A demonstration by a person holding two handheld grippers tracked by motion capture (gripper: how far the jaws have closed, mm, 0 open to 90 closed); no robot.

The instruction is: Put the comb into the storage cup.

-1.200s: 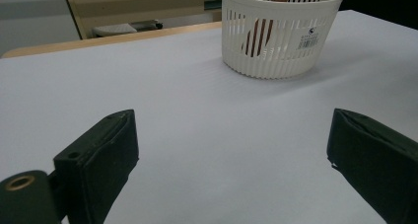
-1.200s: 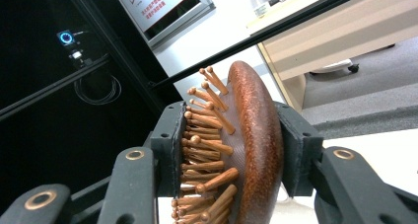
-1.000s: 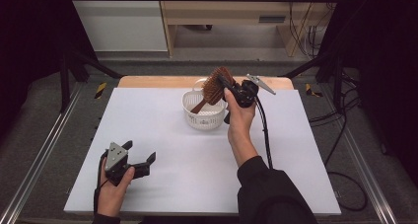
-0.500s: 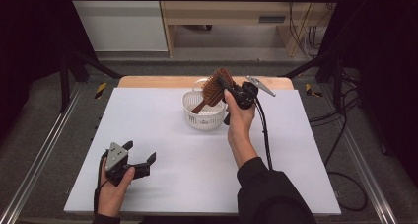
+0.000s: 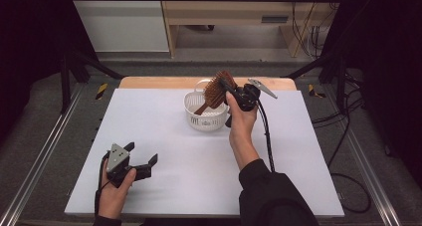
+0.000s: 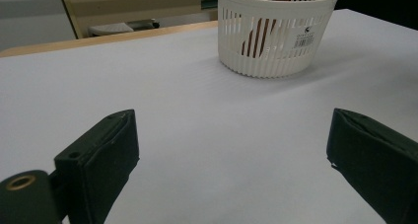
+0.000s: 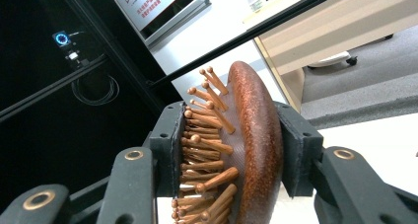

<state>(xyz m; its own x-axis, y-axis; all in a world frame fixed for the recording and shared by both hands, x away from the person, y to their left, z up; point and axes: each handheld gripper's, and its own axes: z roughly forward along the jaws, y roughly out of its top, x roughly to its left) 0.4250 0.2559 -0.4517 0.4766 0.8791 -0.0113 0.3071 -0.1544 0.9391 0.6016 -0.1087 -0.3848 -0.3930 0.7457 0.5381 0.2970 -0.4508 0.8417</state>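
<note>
Wooden and reddish-brown, the hairbrush (image 5: 217, 90) sits high in our right tongs (image 5: 230, 89), its head clamped between the two black pads. In the right gripper view we see it close up: one pad presses on the smooth rounded back of the brush (image 7: 256, 150), the other on the tips of the wooden pins, so the tongs stand about half-wide and firmly on the brush head. From the high view the brush is tilted, head up beside the tongs, handle slanting down into the white slatted basket (image 5: 206, 111). Whether the handle's end touches the basket floor, we cannot tell. In the left gripper view the brown handle shows through the basket's slots (image 6: 256, 39).

The basket stands on the white surface (image 5: 199, 156) towards its far edge, near the middle. Our right hand (image 5: 241, 124) grips the tool from just beside the basket, with its cable trailing back along the forearm.

Down at the near left corner our left tongs (image 5: 142, 159) rest low over the surface, held in the left hand (image 5: 115, 186), well apart from the basket. Their pads (image 6: 106, 150) stand wide with only bare white surface between them, holding nothing.
</note>
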